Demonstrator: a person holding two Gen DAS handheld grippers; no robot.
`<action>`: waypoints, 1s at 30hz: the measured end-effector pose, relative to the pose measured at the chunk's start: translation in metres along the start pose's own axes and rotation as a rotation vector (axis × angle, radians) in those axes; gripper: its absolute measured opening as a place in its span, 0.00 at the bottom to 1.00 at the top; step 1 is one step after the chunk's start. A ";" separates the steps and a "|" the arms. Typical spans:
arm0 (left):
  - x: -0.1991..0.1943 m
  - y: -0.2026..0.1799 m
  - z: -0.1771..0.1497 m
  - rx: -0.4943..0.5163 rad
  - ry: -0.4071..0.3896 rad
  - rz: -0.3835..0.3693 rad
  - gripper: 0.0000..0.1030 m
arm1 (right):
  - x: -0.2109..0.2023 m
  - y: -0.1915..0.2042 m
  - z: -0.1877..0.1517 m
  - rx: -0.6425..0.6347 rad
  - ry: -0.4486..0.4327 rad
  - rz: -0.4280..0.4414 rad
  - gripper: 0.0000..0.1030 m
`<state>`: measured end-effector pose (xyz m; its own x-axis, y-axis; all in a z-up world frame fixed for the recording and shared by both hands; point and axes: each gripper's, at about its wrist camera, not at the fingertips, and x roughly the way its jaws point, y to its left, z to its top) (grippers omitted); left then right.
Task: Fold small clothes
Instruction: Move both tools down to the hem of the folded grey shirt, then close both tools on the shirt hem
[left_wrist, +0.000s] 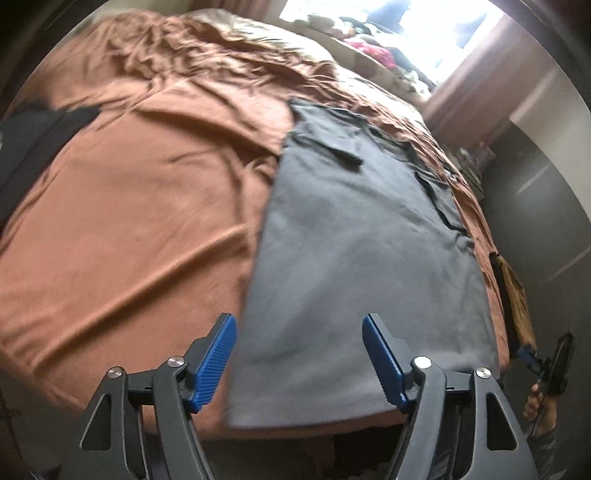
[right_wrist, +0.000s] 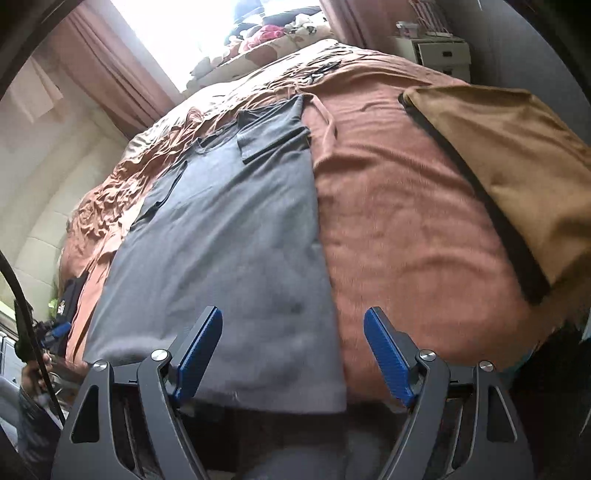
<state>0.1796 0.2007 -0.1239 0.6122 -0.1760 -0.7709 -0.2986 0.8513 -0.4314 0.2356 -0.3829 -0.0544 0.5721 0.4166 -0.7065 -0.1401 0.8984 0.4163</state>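
Since the gray shirt (left_wrist: 354, 266) lies long on the bed (left_wrist: 129, 229), stretching away from you, your left gripper (left_wrist: 299, 354) and right gripper (right_wrist: 293, 350) hang open and empty over its near hem.

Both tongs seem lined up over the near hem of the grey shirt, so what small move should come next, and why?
Probably lower both tongs onto the hem corners. The grey shirt lies flat with sides folded in, and the left tongs and right tongs hang open above its near edge, gripping nothing.
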 end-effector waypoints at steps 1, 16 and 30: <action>-0.001 0.010 -0.005 -0.029 -0.003 -0.001 0.66 | 0.000 -0.002 -0.003 0.007 0.001 0.004 0.75; 0.018 0.055 -0.066 -0.265 -0.002 -0.135 0.59 | 0.014 -0.030 -0.051 0.133 0.010 0.079 0.73; 0.026 0.068 -0.076 -0.496 -0.058 -0.254 0.50 | 0.042 -0.036 -0.063 0.233 -0.017 0.199 0.73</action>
<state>0.1196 0.2170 -0.2089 0.7450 -0.3058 -0.5928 -0.4364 0.4487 -0.7799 0.2138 -0.3889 -0.1352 0.5658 0.5771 -0.5890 -0.0627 0.7423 0.6671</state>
